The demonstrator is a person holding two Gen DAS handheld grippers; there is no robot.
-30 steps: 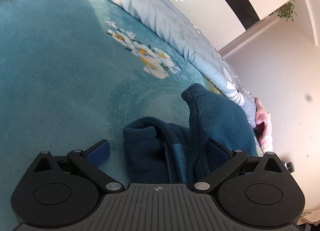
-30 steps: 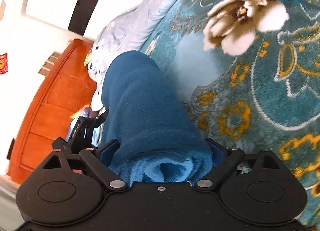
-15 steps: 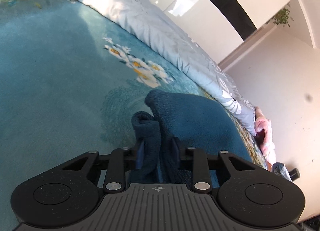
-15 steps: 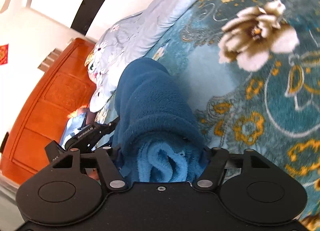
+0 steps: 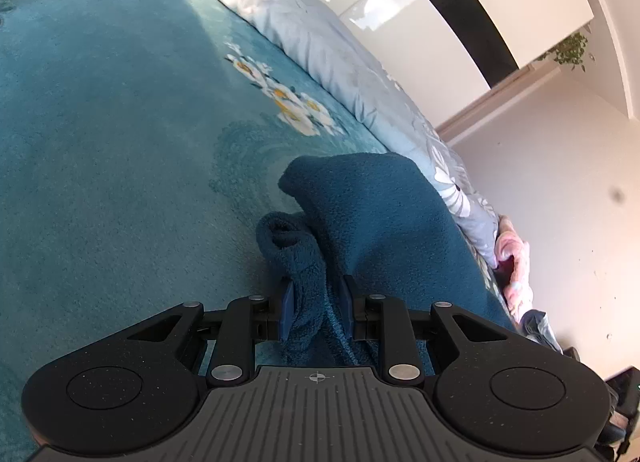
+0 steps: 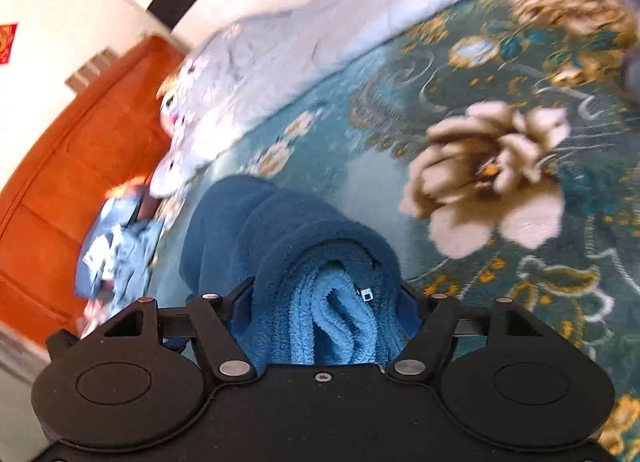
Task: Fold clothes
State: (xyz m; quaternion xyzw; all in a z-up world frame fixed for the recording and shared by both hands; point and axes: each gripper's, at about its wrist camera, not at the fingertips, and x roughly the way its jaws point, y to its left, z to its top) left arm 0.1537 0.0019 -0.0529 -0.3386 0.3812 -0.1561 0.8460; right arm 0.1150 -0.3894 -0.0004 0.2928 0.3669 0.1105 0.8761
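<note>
A dark teal fleece garment (image 5: 372, 214) lies bunched on a teal floral bed cover (image 5: 100, 134). My left gripper (image 5: 316, 308) is shut on a rolled edge of the garment, its blue pads pressing the fabric from both sides. In the right wrist view the same garment (image 6: 288, 230) shows its lighter blue inner side. My right gripper (image 6: 324, 310) is shut on a thick fold of it, and the fabric fills the space between the fingers. The right wrist view is blurred by motion.
A pale grey flowered duvet (image 5: 320, 34) is heaped along the far side of the bed. A pink cloth (image 5: 516, 262) lies at the bed's edge by the wall. An orange wooden headboard (image 6: 68, 182) and a crumpled light blue garment (image 6: 116, 238) are at the left.
Both grippers closed from open onto the fleece garment. The garment has since been lifted and bunched, and the right gripper has swung so that more of the bed cover shows.
</note>
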